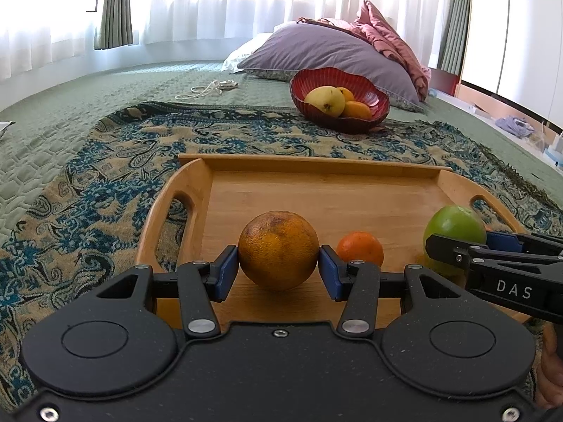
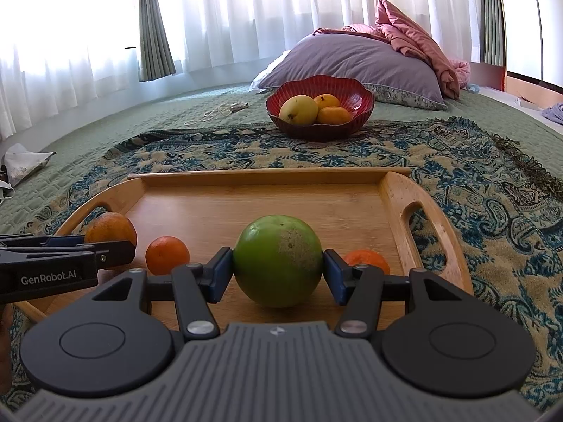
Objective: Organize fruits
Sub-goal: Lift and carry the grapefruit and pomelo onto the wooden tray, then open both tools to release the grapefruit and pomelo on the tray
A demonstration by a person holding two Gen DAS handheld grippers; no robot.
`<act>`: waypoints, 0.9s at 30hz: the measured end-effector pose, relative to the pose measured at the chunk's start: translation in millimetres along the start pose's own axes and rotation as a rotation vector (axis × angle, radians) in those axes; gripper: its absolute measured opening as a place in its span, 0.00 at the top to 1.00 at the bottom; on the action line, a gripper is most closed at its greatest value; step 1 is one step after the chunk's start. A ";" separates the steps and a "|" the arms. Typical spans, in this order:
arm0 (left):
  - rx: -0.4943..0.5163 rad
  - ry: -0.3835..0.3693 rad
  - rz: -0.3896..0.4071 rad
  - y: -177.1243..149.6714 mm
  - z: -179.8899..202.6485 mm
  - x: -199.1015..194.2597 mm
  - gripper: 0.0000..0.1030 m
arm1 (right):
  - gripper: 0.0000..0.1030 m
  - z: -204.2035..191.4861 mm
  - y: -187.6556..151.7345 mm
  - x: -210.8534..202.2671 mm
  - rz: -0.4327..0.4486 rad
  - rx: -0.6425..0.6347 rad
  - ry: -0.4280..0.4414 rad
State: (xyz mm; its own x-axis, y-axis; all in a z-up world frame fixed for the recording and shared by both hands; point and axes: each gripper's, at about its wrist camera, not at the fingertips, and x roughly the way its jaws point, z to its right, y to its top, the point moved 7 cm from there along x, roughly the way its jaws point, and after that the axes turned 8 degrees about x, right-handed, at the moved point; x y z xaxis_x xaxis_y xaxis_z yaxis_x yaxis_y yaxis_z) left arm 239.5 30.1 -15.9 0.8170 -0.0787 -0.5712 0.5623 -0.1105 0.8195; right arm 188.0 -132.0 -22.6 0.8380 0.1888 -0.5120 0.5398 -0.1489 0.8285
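A wooden tray (image 1: 316, 165) (image 2: 267, 176) lies on a patterned cloth. My left gripper (image 1: 278, 269) is shut on a large brownish orange (image 1: 278, 249) (image 2: 111, 228), both blue pads pressing its sides just above the tray floor. My right gripper (image 2: 278, 270) is shut on a green fruit (image 2: 278, 260) (image 1: 455, 227) in the same way. A small orange (image 1: 360, 248) (image 2: 167, 253) sits on the tray between them. Another small orange (image 2: 366, 258) lies behind the right finger of my right gripper. A red bowl (image 1: 380, 95) (image 2: 362, 98) beyond the tray holds a yellow fruit and two oranges.
The tray and bowl rest on a bed with a green quilt (image 1: 105, 91). A purple pillow (image 2: 355, 59) and pink bedding (image 2: 415, 35) lie behind the bowl. A white cable (image 1: 207, 89) lies at the back left. Crumpled paper (image 2: 24, 161) sits at the left edge.
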 end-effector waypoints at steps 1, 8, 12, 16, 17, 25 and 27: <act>0.001 0.001 0.003 0.1 -0.2 0.3 0.54 | 0.42 -0.2 0.0 0.0 0.001 -0.002 0.000; 0.006 0.003 0.006 0.5 1.1 1.2 0.54 | 0.42 -0.7 -1.5 -1.3 0.002 -0.009 0.002; 0.010 0.004 0.006 0.6 1.2 1.4 0.54 | 0.42 -1.3 -1.9 -1.4 0.003 -0.014 0.000; 0.011 0.004 0.004 0.3 1.5 1.3 0.53 | 0.42 -1.5 -2.4 -1.6 0.002 -0.016 0.000; 0.011 0.004 0.002 0.3 1.4 1.4 0.53 | 0.42 -1.5 -2.4 -1.6 0.001 -0.016 0.000; 0.021 0.009 -0.008 -1.4 1.1 -4.3 0.53 | 0.41 -2.7 -2.7 -2.3 -0.003 -0.018 -0.006; 0.040 0.018 0.016 -0.3 1.4 -10.0 0.51 | 0.41 -2.9 -3.4 -3.2 -0.003 -0.023 -0.004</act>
State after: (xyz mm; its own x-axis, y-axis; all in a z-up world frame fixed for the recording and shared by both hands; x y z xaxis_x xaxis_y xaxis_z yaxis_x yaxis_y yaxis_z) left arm 231.0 29.5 -10.5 0.8282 -0.0628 -0.5568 0.5439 -0.1491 0.8258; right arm 183.2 -129.3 -23.1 0.8364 0.1855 -0.5157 0.5407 -0.1259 0.8317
